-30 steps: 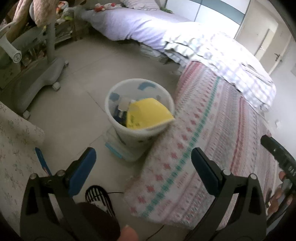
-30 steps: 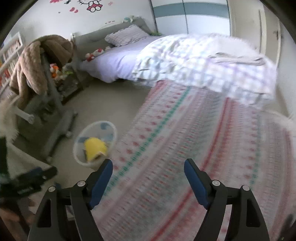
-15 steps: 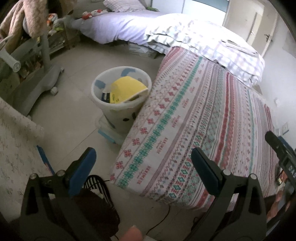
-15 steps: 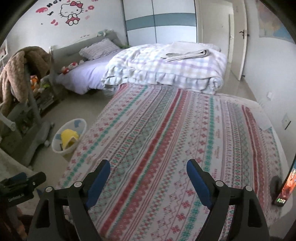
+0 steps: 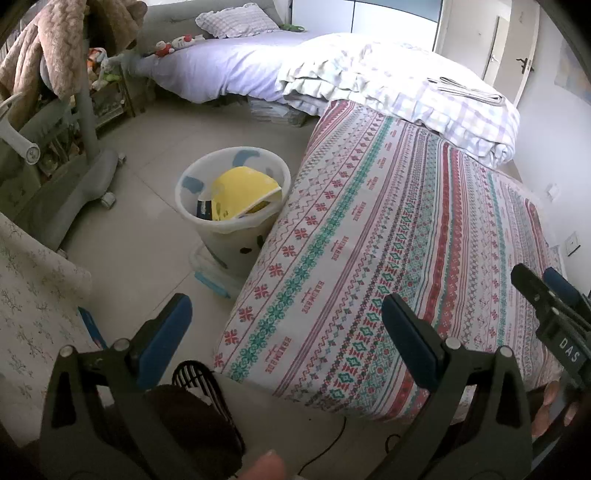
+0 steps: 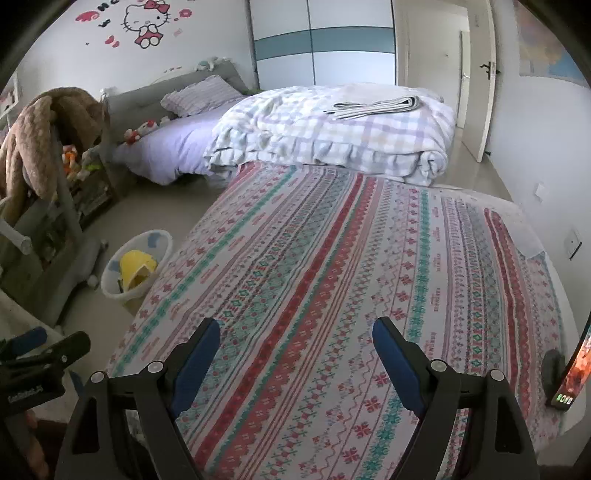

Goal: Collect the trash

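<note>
1. Left gripper (image 5: 286,317): its blue-padded fingers (image 5: 164,332) stand well apart with nothing between them. It is angled down over the near corner of the bed (image 5: 388,240) and the floor (image 5: 140,229) beside it.
2. Right gripper (image 6: 295,345): the jaws stand wide, empty, above the patterned bed cover. Its tip also shows at the right edge of the left wrist view.
3. Trash bin (image 5: 232,195): a white, translucent plastic bucket standing upright on the floor, touching or just beside the long side of the bed. In the right wrist view it appears at lower left, beside the bed edge.
4. Yellow trash item (image 5: 242,194): a large yellow piece lying tilted inside the bin and reaching to its rim. A small dark object sits next to it in the bin; what it is cannot be told.
5. Bed cover: striped in red, teal and white bands. No loose trash can be made out on it.
6. Folded checked quilt (image 6: 332,129): piled at the far end of the bed, with a folded striped cloth (image 6: 376,105) on top.
7. Phone (image 6: 570,376): propped upright at the right edge of the bed, screen lit.
8. Second bed (image 5: 229,62): with a lilac sheet, set against the far wall, with a striped pillow (image 5: 236,24) and soft toys.
9. Grey chair (image 5: 62,184): on castors, left of the bin and apart from it, draped with a brown blanket (image 5: 55,44).
</note>
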